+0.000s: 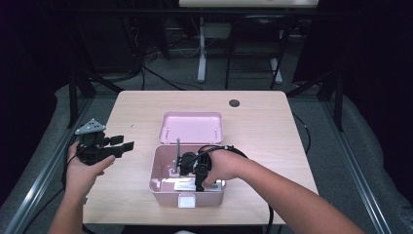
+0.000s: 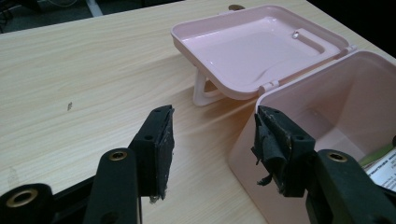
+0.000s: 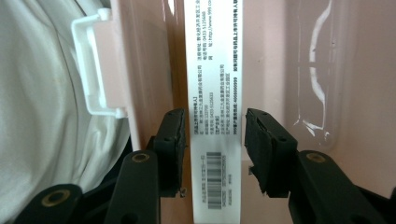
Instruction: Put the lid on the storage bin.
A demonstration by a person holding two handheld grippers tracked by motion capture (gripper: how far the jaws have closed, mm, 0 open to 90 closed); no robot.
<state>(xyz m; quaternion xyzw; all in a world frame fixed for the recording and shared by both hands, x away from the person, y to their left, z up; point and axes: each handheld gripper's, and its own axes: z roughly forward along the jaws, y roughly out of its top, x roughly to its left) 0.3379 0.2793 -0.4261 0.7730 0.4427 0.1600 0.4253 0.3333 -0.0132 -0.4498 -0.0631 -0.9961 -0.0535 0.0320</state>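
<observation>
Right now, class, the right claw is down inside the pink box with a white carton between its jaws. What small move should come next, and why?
Probably lift the right claw straight up and clear. The white carton already lies in the pink box against its wall, and the jaws stand open beside it, apparently released.

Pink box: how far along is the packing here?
Done: the pink box stands open, its lid folded back on the table. In hand: the right gripper is down inside, jaws astride a white printed carton, pads seemingly not pressing. The left gripper waits open beside the box. Left: withdrawing, closing the lid.
</observation>
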